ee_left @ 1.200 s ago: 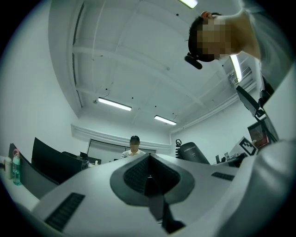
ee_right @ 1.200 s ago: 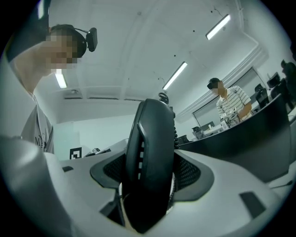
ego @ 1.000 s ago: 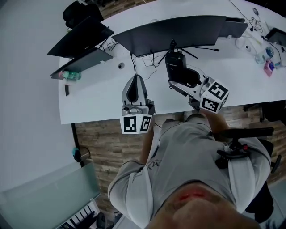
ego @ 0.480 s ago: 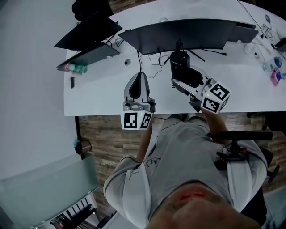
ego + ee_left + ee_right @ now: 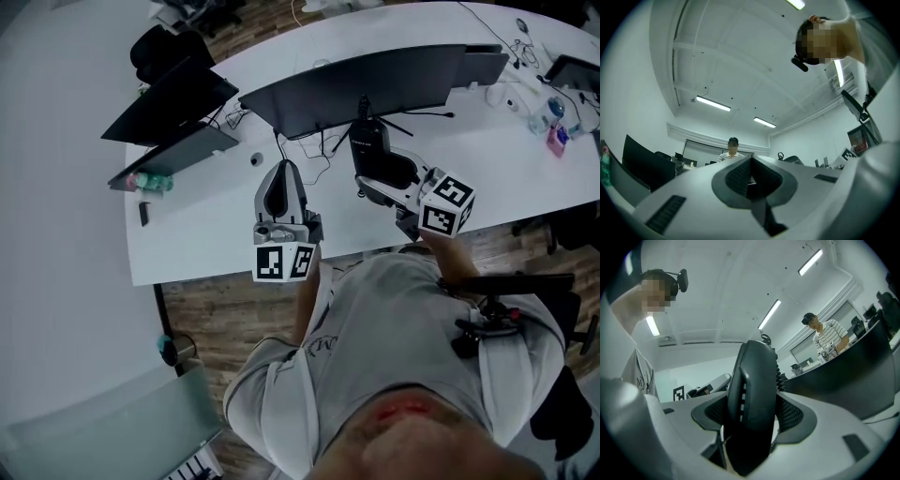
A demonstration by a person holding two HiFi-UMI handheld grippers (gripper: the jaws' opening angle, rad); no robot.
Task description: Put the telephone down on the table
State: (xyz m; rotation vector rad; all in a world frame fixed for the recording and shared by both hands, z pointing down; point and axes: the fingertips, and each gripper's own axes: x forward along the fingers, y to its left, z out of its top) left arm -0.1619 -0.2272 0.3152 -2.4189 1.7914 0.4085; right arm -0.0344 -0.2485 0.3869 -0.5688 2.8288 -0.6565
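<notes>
The telephone [image 5: 751, 376] is a black, curved handset with a row of small slots down one edge and a coiled cord [image 5: 781, 373] behind it. It stands nearly upright, clamped at its lower part between the jaws of the right gripper [image 5: 757, 404]. In the head view it sits over the middle of the white curved table [image 5: 202, 220]; whether it touches the top cannot be told.

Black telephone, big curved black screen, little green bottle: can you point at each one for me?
Black telephone handset [image 5: 752, 399]: right gripper view, middle of its dark body.
Big curved black screen [image 5: 375, 80]: head view, middle of its panel.
Little green bottle [image 5: 155, 183]: head view, middle of its body.
</notes>
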